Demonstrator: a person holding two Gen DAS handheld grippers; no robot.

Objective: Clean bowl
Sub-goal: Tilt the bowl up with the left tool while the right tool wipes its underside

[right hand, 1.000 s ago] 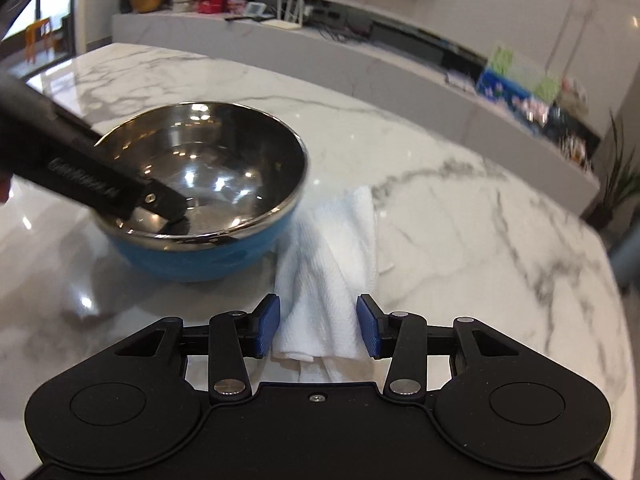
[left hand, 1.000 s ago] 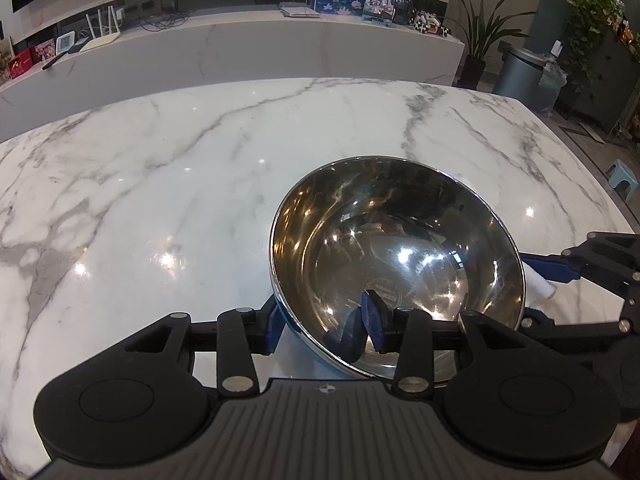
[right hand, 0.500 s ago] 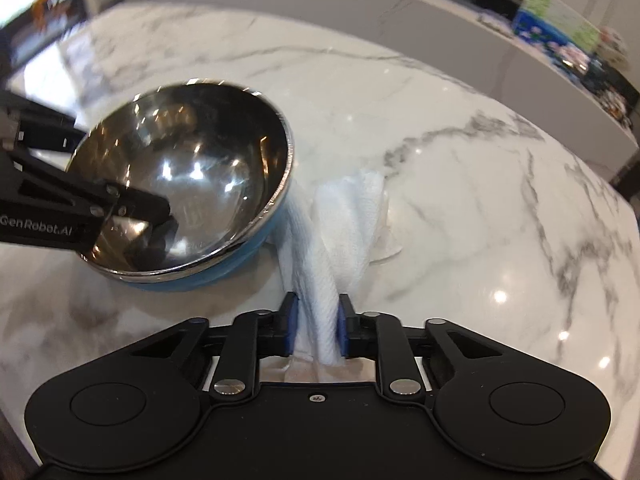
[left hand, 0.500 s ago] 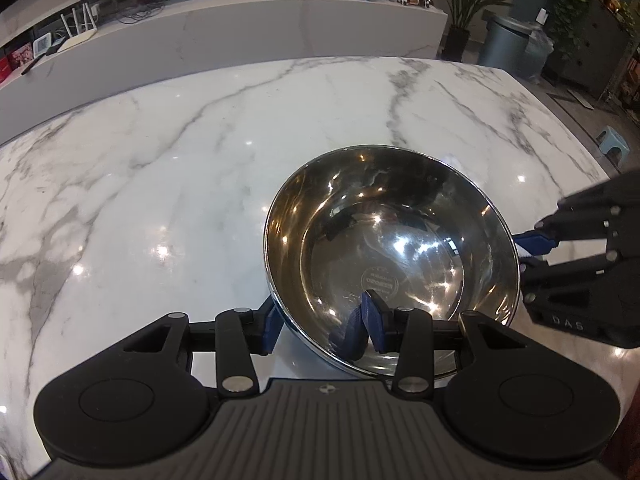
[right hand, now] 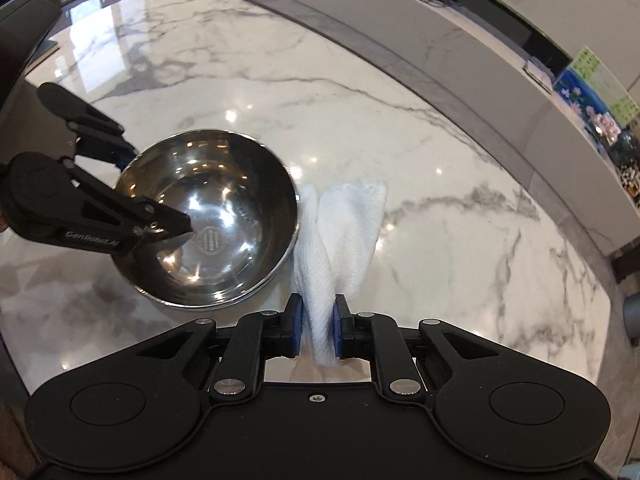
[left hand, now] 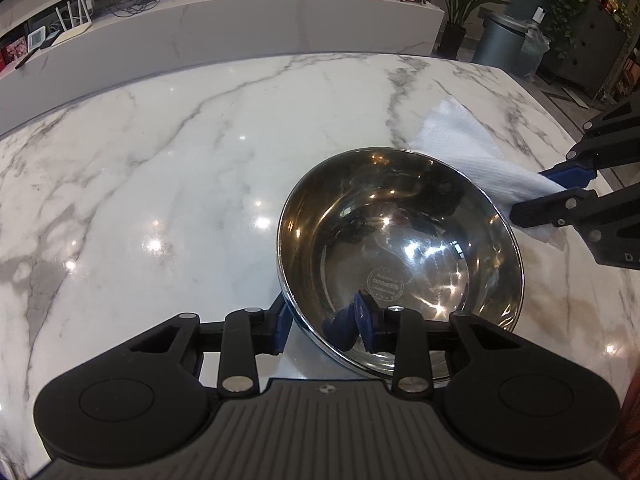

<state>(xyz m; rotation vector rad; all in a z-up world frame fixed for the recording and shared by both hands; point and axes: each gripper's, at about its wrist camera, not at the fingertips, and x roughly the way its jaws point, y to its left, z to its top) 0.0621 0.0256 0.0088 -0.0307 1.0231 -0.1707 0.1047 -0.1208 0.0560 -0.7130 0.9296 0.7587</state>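
A shiny steel bowl (left hand: 400, 256) with a blue outside sits on the marble table (left hand: 180, 168). My left gripper (left hand: 322, 322) is shut on the bowl's near rim, one finger inside, one outside. The bowl also shows in the right wrist view (right hand: 212, 220), with the left gripper (right hand: 132, 200) clamped on its left rim. My right gripper (right hand: 316, 330) is shut on a white paper towel (right hand: 344, 232), lifted with its far end trailing down beside the bowl's right side. The towel (left hand: 472, 160) and right gripper (left hand: 560, 192) show at right in the left wrist view.
The marble table (right hand: 440, 200) stretches around the bowl. A long white counter (left hand: 240, 32) with small items runs behind it. A bin (left hand: 500, 44) and plants (left hand: 576, 4) stand on the floor beyond the table's far right edge.
My right gripper closed on the towel and raised it, pulling it up beside the bowl. The left gripper kept its hold on the bowl's rim and both views rose.
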